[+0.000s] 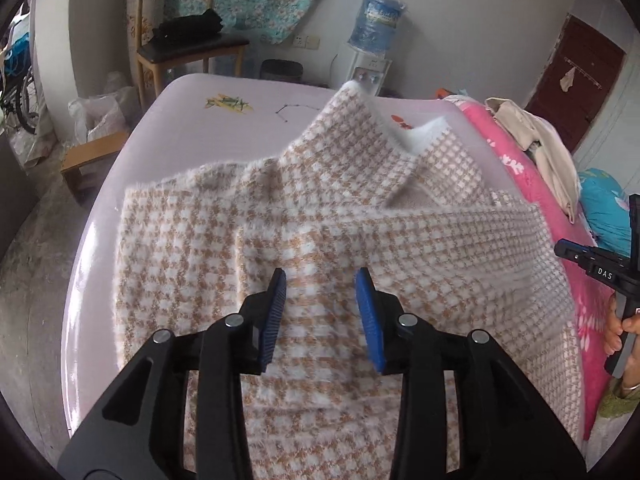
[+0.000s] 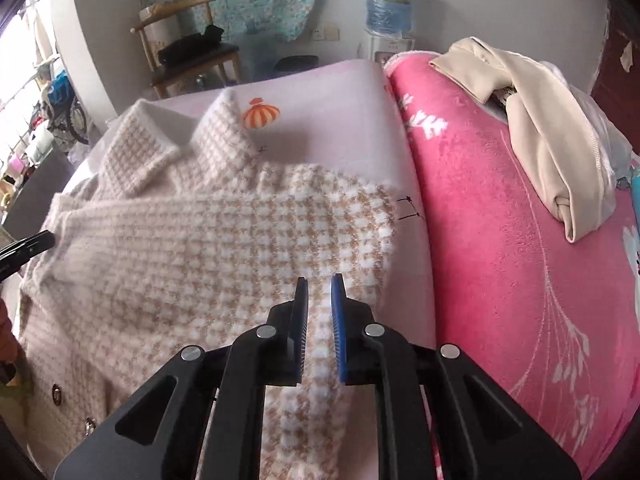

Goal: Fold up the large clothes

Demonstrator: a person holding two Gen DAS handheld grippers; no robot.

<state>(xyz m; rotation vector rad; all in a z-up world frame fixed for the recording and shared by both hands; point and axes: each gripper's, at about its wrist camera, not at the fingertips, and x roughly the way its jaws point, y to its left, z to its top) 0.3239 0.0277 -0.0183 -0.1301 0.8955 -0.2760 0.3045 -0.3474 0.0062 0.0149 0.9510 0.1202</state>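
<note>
Houndstooth coat (image 1: 328,216), fuzzy in tan and white, lay spread on the pale lilac bed sheet (image 1: 240,92) when I looked through the left wrist camera, its collar standing up toward the far edge. My left claw (image 1: 322,316) hung just above the cloth with its blue pads apart and nothing caught between them. At the right edge I could see the right claw's (image 1: 596,264) black body, a hand (image 1: 622,328) wrapped around its handle; from there I could not tell how its jaws stood. Behind the bed stood a wooden chair (image 1: 180,40) and a water dispenser (image 1: 372,40).

Through the right wrist camera the coat (image 2: 208,240) filled the left half of the bed, one sleeve folded across the body, with buttons near the lower left. My right claw (image 2: 319,320) sat over the sleeve with only a narrow slit between its pads, and no fabric was pinched there. A pink blanket (image 2: 500,260) lay just beside the coat on the right, with a beige garment (image 2: 552,128) heaped on it. The left claw's tip (image 2: 36,242) poked in at the left edge.
</note>
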